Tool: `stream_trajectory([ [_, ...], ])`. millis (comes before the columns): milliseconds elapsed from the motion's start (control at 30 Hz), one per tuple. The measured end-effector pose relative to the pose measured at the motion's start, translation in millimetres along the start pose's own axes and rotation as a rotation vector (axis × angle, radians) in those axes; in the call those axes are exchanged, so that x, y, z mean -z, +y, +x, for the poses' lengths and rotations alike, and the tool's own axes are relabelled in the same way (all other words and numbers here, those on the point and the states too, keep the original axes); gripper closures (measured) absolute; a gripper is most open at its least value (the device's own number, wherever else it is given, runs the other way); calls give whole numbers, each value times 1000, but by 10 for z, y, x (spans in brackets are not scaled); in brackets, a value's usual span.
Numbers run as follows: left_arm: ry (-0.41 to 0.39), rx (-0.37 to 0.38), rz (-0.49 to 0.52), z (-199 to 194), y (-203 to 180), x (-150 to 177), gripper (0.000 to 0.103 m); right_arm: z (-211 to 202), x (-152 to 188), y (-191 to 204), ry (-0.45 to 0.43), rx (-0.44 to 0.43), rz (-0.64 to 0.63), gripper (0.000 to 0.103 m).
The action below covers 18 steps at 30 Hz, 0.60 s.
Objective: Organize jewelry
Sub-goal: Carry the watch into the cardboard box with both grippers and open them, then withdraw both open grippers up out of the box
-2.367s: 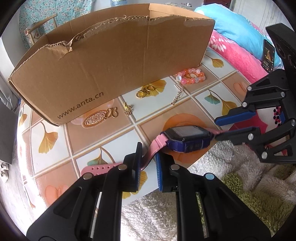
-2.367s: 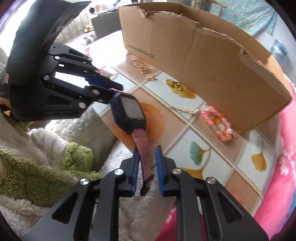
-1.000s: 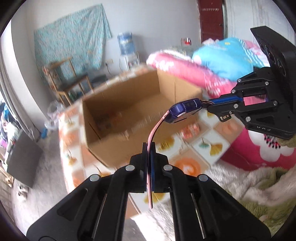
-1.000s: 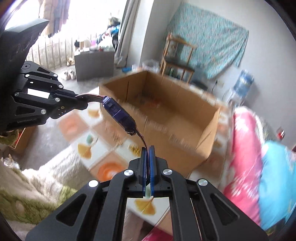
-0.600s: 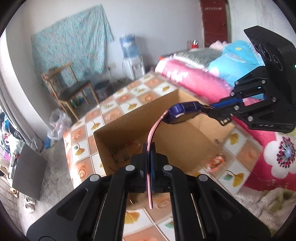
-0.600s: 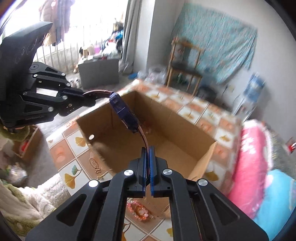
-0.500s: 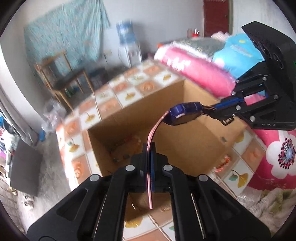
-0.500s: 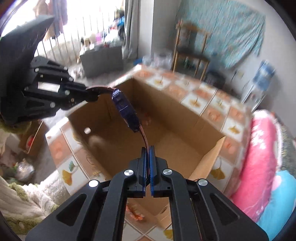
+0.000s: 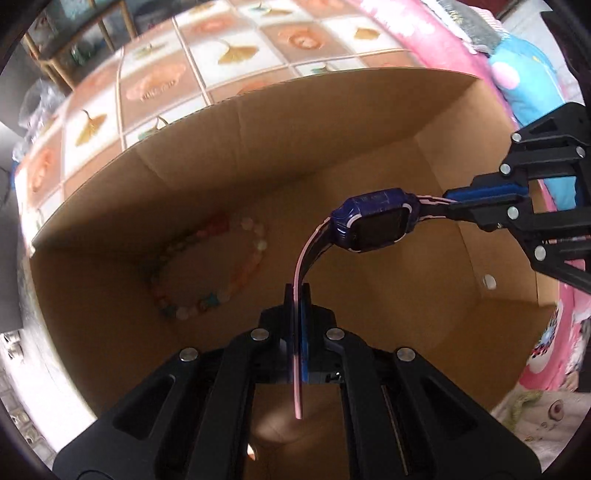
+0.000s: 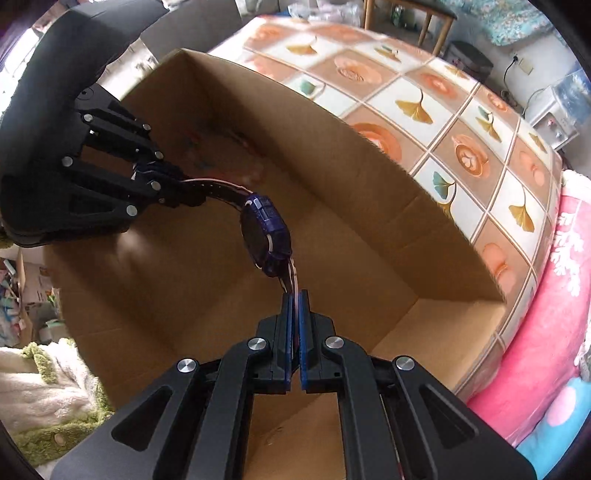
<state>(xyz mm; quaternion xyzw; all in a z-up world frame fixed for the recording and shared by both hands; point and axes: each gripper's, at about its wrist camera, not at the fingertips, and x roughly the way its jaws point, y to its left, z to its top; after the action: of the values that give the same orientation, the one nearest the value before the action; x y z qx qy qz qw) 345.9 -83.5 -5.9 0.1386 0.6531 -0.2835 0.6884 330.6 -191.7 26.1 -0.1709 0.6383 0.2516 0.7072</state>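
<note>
A blue watch with a pink strap hangs between both grippers over the open cardboard box. My left gripper is shut on one end of the strap, whose tail sticks out below the pads. My right gripper is shut on the other end, just below the watch body. Each gripper shows in the other's view, the right gripper at the right and the left gripper at the left. A pastel bead necklace lies in a loop on the box floor.
The box stands on a tiled cloth printed with ginkgo leaves and cups. Pink and blue bedding lies to one side, a fluffy green and white blanket to the other. A wooden chair stands beyond.
Both grippers carried the watch from above the table edge to over the box and tipped downward. The view now looks into the box, and the bead necklace inside shows.
</note>
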Motion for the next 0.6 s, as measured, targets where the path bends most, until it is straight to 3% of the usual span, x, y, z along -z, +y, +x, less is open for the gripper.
stream_trajectory([
  [133,26,-2,-33,122,95,-170,93,106,-102,-170,39,12,42,99],
  [233,45,-21,-79,185,205,-216,69,129,-118,-268,50,49,67,97],
  [367,30,4,-90,149,259,-179,63,61,-87,-313,30,39,73,94],
  [433,6,-15,-86,83,247,-177,55,5,-80,-323,15,49,76,87],
  [500,-23,-23,-82,-12,221,-166,51,-94,-89,-352,-20,53,93,70],
  [600,-49,-43,-85,-119,194,-136,50,-246,-104,-385,-75,73,112,68],
])
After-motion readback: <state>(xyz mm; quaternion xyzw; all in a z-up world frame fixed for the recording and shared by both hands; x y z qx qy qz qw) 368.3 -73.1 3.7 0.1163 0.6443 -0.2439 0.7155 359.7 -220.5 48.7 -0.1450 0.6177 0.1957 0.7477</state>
